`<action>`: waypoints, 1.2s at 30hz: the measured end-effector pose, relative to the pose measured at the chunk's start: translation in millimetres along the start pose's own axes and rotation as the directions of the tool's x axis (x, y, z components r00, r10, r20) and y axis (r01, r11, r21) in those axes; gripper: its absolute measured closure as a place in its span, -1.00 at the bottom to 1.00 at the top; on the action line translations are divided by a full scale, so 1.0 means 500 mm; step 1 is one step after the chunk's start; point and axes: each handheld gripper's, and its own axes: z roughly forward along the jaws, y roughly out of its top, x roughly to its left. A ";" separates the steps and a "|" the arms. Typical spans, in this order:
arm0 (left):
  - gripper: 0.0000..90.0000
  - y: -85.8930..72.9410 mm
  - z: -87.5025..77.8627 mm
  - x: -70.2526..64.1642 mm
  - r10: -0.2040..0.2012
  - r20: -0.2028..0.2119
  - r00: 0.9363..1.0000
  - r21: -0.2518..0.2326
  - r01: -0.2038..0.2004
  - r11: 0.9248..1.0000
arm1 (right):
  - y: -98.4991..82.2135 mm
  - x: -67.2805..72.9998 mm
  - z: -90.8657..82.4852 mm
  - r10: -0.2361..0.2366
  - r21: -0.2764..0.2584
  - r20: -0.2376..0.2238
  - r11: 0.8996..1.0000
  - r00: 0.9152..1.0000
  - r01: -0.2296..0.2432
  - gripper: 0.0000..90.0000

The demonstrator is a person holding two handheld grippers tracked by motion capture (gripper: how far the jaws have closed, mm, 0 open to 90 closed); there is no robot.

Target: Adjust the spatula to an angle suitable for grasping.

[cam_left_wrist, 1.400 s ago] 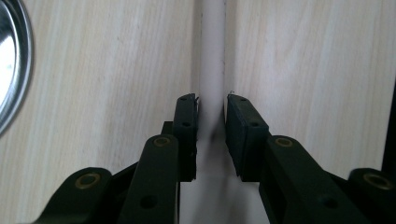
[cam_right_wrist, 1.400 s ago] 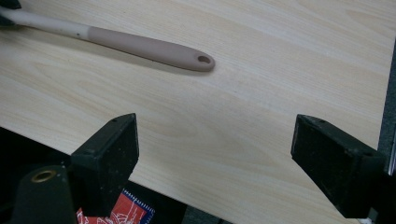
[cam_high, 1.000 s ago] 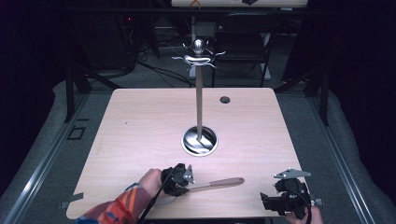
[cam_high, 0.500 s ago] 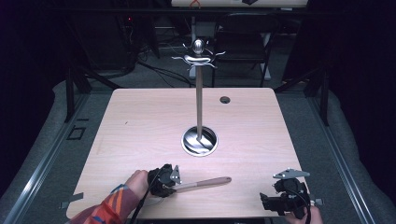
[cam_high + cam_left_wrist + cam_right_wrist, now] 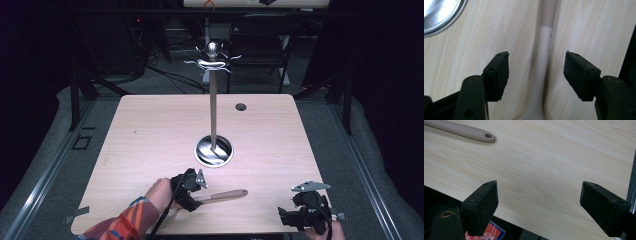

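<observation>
While both grippers' fingers spread, left gripper (image 5: 199, 181) straddles utensil handle (image 5: 227, 194) near table (image 5: 150, 135) edge.

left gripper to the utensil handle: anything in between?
Nothing visible. The left gripper is open and straddles the utensil handle, which runs up between the jaws on the bare table. The stand's metal base sits off to one side, out of the gap.

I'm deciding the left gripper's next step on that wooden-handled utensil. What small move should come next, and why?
Probably close the left gripper on the utensil handle. In the left gripper view the jaws stand open with the pale handle running up between them, touching neither. In the high view the handle lies flat on the table at that gripper, so a squeeze should secure it before any lift.
</observation>
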 end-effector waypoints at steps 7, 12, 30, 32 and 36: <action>0.14 0.036 0.029 -0.009 0.023 0.047 0.999 0.081 -0.027 0.996 | 0.000 0.001 0.001 -0.002 0.002 -0.007 1.000 1.000 0.002 -0.68; 0.37 0.051 0.039 -0.012 0.026 0.048 0.998 0.110 -0.032 0.993 | 0.001 0.001 0.001 -0.006 0.007 -0.009 1.000 1.000 0.006 -0.68; 0.68 0.057 0.059 -0.015 0.031 0.003 1.000 0.164 -0.032 0.986 | 0.001 0.001 0.002 -0.007 0.012 -0.010 1.000 1.000 0.007 -0.68; 0.68 0.056 0.058 -0.018 0.027 0.003 1.000 0.158 -0.027 0.987 | 0.001 0.000 0.001 -0.008 0.010 -0.010 1.000 1.000 0.008 -0.68; 0.70 0.052 0.046 -0.016 0.032 -0.013 0.999 0.141 -0.030 0.990 | 0.000 0.001 0.001 -0.004 0.005 -0.013 1.000 1.000 0.004 -0.68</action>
